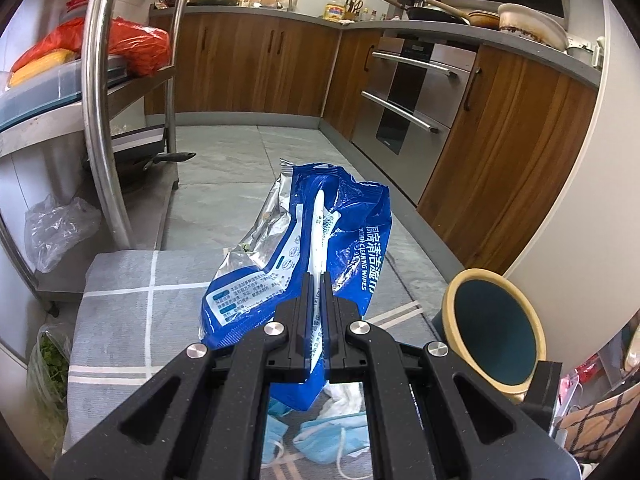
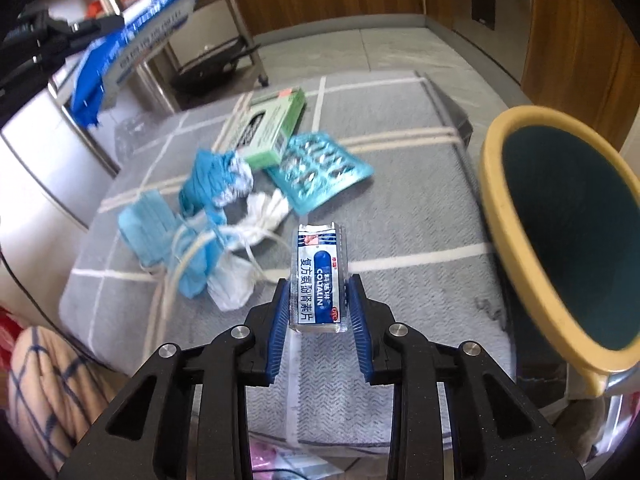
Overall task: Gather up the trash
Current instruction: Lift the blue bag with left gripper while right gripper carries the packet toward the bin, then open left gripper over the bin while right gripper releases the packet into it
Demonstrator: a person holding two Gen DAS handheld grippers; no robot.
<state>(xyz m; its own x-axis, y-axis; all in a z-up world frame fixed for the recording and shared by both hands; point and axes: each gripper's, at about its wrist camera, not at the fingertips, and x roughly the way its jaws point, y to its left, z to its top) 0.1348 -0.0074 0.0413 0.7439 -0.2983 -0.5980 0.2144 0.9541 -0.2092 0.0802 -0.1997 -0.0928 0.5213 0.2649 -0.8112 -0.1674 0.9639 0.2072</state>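
The left gripper (image 1: 316, 280) is clamped narrow on a crumpled blue foil kitchen-wipes packet (image 1: 320, 216), which hangs lifted clear above the grey cloth-covered surface with white grid lines (image 1: 132, 300); in the right wrist view the same packet (image 2: 132, 40) shows at upper left, off the cloth's left edge. The right gripper (image 2: 320, 300) has its blue-padded fingers (image 2: 280, 312) closed against the two long sides of a small silver-and-blue Coltalin tablet box (image 2: 318, 280), held above the cloth near its middle. Remaining on the cloth: a heap of light-blue face masks with white ear loops (image 2: 180, 232), a white crumpled tissue (image 2: 264, 216) touching them, a pale green cardboard box (image 2: 268, 132) near the far edge, and a teal blister sheet (image 2: 320, 168) just beside it. A round bin with a yellow rim and dark teal inside (image 2: 560, 240) stands at the cloth's right edge, its mouth unobstructed. Bare cloth lies between the held box and the bin. Grey tiled floor (image 1: 248, 148) lies beyond the far edge, flanked by a steel rack (image 1: 96, 120) and wooden cabinets (image 1: 500, 140).
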